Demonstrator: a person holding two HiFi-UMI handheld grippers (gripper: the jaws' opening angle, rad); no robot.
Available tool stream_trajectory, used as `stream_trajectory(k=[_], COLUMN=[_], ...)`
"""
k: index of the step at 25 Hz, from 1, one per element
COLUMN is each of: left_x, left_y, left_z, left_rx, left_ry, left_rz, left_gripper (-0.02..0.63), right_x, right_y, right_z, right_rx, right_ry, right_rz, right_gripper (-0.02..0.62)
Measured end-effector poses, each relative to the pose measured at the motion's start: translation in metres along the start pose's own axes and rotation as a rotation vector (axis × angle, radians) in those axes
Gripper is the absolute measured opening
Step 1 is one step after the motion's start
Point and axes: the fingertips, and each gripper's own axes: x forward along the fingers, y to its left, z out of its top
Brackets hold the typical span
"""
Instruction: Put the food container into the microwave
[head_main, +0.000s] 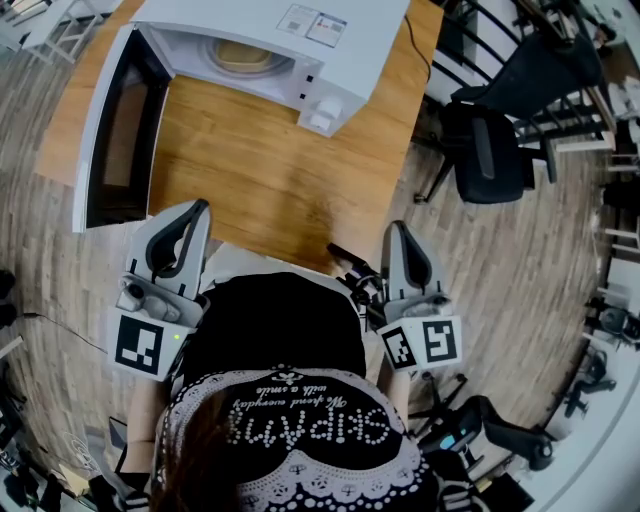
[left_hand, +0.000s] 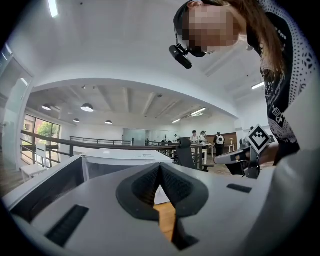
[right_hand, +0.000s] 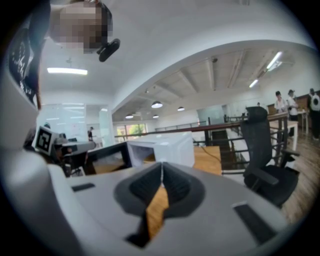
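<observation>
Head view, looking steeply down: wooden worktop (head_main: 270, 170) across the middle, bare over most of its near half. At its far end, white microwave (head_main: 270, 45), front turned toward the near-left. Door (head_main: 115, 130) swung fully open to the left, dark window panel facing up and inward. Two white knobs (head_main: 325, 110) at the front right corner of the microwave. Off to the right on the wood floor, well apart from the worktop, a black office chair (head_main: 490, 150).

At the bottom of the view, person (head_main: 290, 420) in a black top with white lettering, standing at the worktop's near edge. Both tools held low and close to the torso, one on each side, tips pointing forward toward the microwave, marker cubes nearest the body.

Left tongs (head_main: 198, 210) just over the near-left corner of the worktop, below the open door; in the left gripper view (left_hand: 160, 169) ribbed pads pressed together at the tip, nothing between them. Right tongs (head_main: 395, 230) at the near-right edge; in the right gripper view (right_hand: 161, 169) likewise closed tip to tip and empty, only worktop showing through the gap lower down.

Food container (head_main: 243, 57): round, pale yellow, already sitting inside the microwave cavity, partly hidden under the top edge, well apart from both tongs.
</observation>
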Motion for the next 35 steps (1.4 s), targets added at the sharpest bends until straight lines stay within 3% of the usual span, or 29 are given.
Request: stream_trajectory(k=[19,28,35], left_x=[-0.0013,-0.0010,-0.0039], left_y=[0.0013,0.0006,-0.0020], left_z=[-0.0004,0.0068,0.0026], left_rx=[-0.012,-0.005,-0.001], left_ry=[0.001,-0.037,-0.011], left_rz=[-0.007,0.002,-0.003], left_gripper=[0.025,0.025,0.025], right_x=[0.0025,0.0023,0.0014], right_y=[-0.0009,-0.0020,-0.0013], right_z=[-0.0025,-0.0025,-0.0022], right_rx=[-0.007,-0.009,-0.009], right_ry=[0.009,0.001,-0.002], right_rz=[0.007,0.017,0.022], right_gripper=[0.032,0.032,0.032])
